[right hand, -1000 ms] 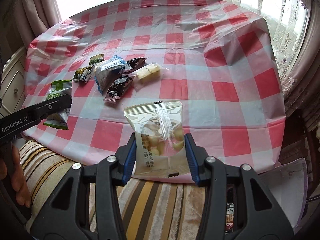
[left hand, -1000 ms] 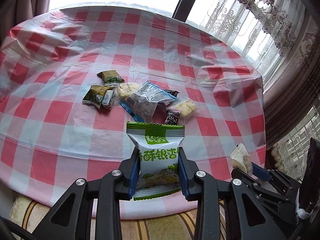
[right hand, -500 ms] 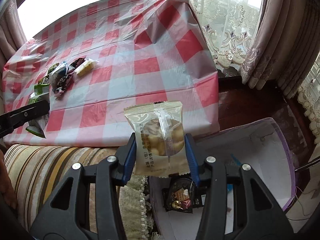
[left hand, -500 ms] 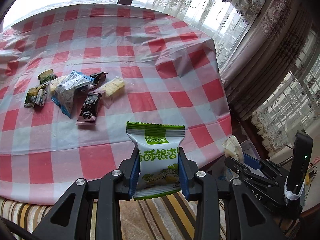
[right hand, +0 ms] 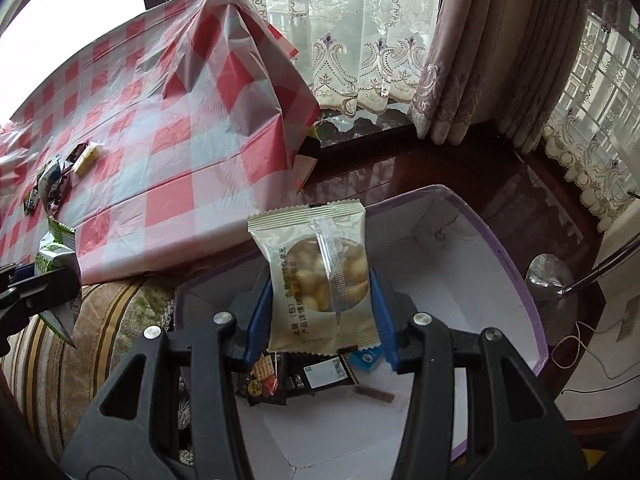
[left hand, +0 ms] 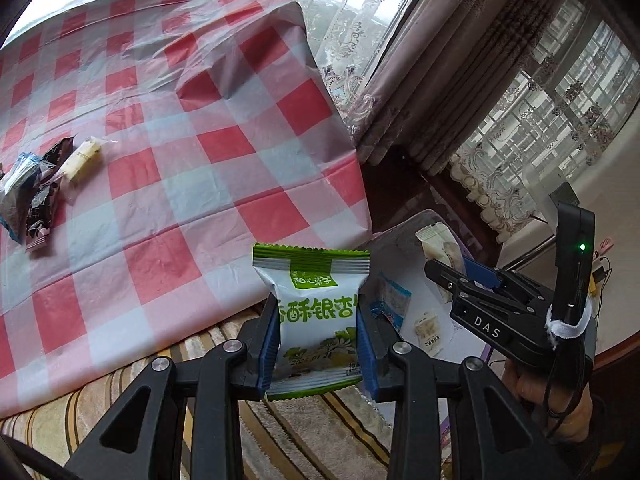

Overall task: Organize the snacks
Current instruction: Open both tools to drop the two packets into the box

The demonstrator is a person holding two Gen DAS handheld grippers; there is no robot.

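Observation:
My left gripper [left hand: 318,334] is shut on a green and white snack packet [left hand: 314,312], held upright over the striped sofa edge beside the table. My right gripper [right hand: 322,312] is shut on a beige packet with a clear window [right hand: 316,276], held above an open white box with a purple rim [right hand: 516,280]. Several wrapped snacks [right hand: 296,376] lie on the box floor. In the left wrist view the right gripper [left hand: 460,276] and its beige packet [left hand: 438,246] hang over the same box [left hand: 404,240]. More snacks [left hand: 44,184] lie on the red checked tablecloth [left hand: 192,168].
The table's corner drops off just left of the box. A striped sofa cushion [right hand: 100,320] lies below the table edge. Lace curtains [right hand: 352,40], a dark wooden sill [right hand: 460,168] and a metal stand [right hand: 548,276] border the box. A hand [left hand: 548,396] holds the right gripper.
Both grippers have swung right, off the table, each keeping its packet. The snack pile has slid to the left of the views and the open box has come under the right gripper.

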